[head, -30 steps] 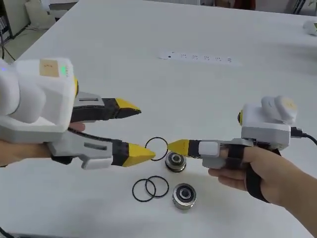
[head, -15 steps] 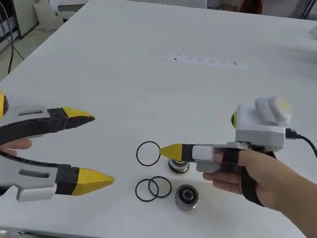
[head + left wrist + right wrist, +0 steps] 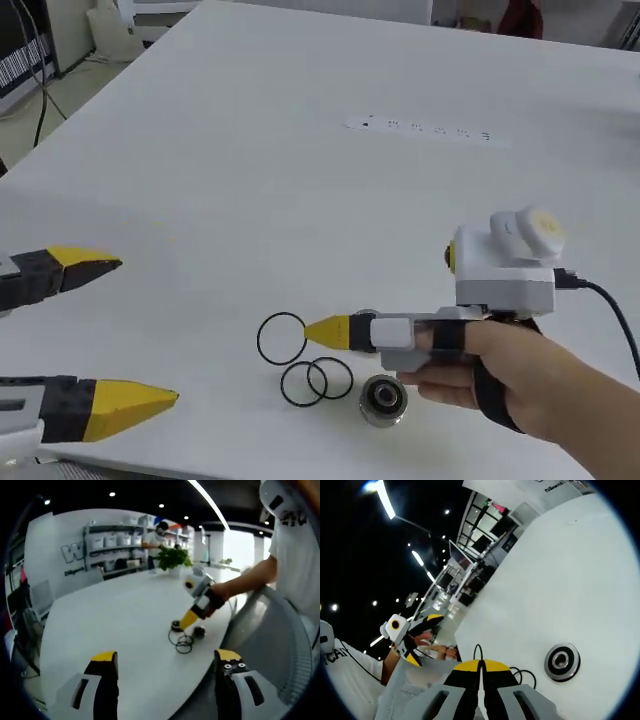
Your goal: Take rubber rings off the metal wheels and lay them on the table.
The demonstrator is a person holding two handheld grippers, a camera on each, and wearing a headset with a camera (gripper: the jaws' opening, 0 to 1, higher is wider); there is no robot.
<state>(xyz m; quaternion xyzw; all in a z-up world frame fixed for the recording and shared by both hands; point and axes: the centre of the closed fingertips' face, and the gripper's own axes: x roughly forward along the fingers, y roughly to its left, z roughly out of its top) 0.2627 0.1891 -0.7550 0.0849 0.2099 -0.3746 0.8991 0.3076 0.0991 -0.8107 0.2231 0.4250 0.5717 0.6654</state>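
My right gripper (image 3: 306,332) is shut, and a black rubber ring (image 3: 281,338) hangs from its yellow tip; the ring's arc (image 3: 475,653) rises from the shut jaws (image 3: 479,666). Two more rings (image 3: 316,380) lie overlapped on the white table (image 3: 250,170). A metal wheel (image 3: 383,397) lies beside them, and another sits mostly hidden behind the right gripper's jaws. One wheel (image 3: 562,661) lies on the table in the right gripper view. My left gripper (image 3: 148,330) stands open at the near left, well apart. Ahead of its jaws (image 3: 166,655) are the rings (image 3: 183,643) and a wheel (image 3: 199,632).
A white power strip (image 3: 428,129) lies far back on the table. The table's near edge runs just below the left gripper and the rings. A cable (image 3: 615,310) trails from the right gripper. Shelves and a plant (image 3: 172,557) stand beyond the table's far end.
My left gripper has drawn back to the left, away from the wheels, still open. The right gripper has shifted slightly left and nearer, the ring moving with its tip.
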